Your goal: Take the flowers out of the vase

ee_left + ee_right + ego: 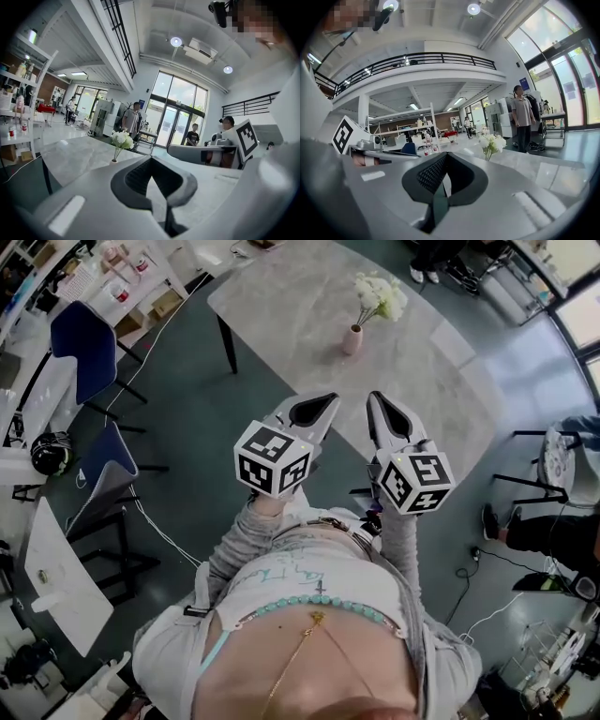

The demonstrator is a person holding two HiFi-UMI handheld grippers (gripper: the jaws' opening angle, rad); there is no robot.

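In the upper centre, flowers (380, 294) stand in a pink vase (352, 339), well apart from the left gripper (332, 397) and right gripper (373, 397) (both closed, empty). It seems best to open one, then pinch the stems.

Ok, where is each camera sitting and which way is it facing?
Head view: on the person's head, steeply down over the torso, the left gripper and right gripper, to the table and flowers.
Left gripper view: on the left gripper, along its shut jaws across the table; right gripper at right.
Right gripper view: on the right gripper, along its shut jaws; left gripper at left.
All three share the flowers.
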